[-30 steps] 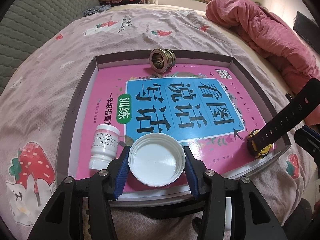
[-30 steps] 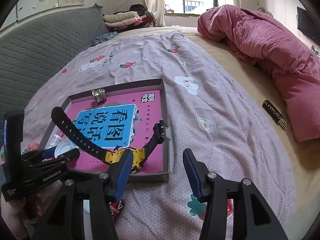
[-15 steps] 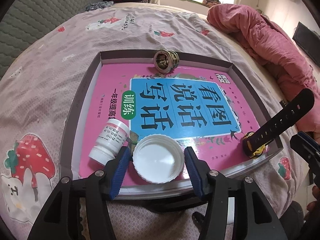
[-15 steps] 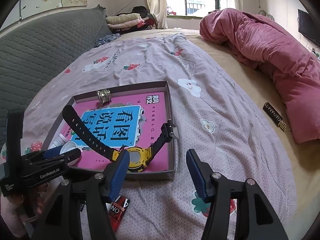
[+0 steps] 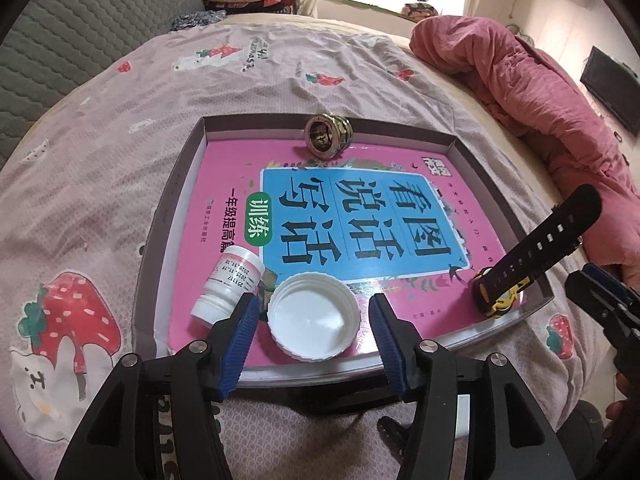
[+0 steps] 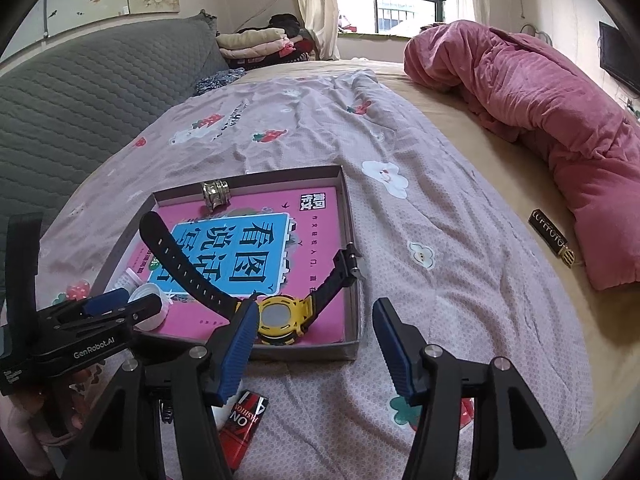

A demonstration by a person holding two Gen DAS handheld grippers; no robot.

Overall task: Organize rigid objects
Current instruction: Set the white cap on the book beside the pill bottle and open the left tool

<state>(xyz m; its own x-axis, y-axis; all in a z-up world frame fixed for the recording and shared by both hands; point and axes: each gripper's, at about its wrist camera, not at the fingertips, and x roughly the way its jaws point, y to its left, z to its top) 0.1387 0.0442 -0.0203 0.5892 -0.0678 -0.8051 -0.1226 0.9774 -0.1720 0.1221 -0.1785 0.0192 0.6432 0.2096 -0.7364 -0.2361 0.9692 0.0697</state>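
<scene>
A shallow grey box (image 5: 182, 184) lies on the bed with a pink and blue book (image 5: 360, 208) in it. On the book rest a white cap (image 5: 314, 322), a white pill bottle (image 5: 230, 286) on its side, a brass fitting (image 5: 328, 138) and a yellow watch (image 6: 280, 318) with black straps. My left gripper (image 5: 312, 330) is open, its fingers either side of the cap and clear of it. My right gripper (image 6: 314, 340) is open and empty above the box's near right corner, beside the watch.
A red and black packet (image 6: 242, 426) lies on the bedspread under my right gripper. A black and gold bar (image 6: 550, 236) lies at the right by the pink quilt (image 6: 540, 108). A grey headboard (image 6: 80, 92) runs along the left.
My left gripper has opened off the white cap, which now rests on the book, and has drawn back a little. My right gripper has pulled back slightly from the watch.
</scene>
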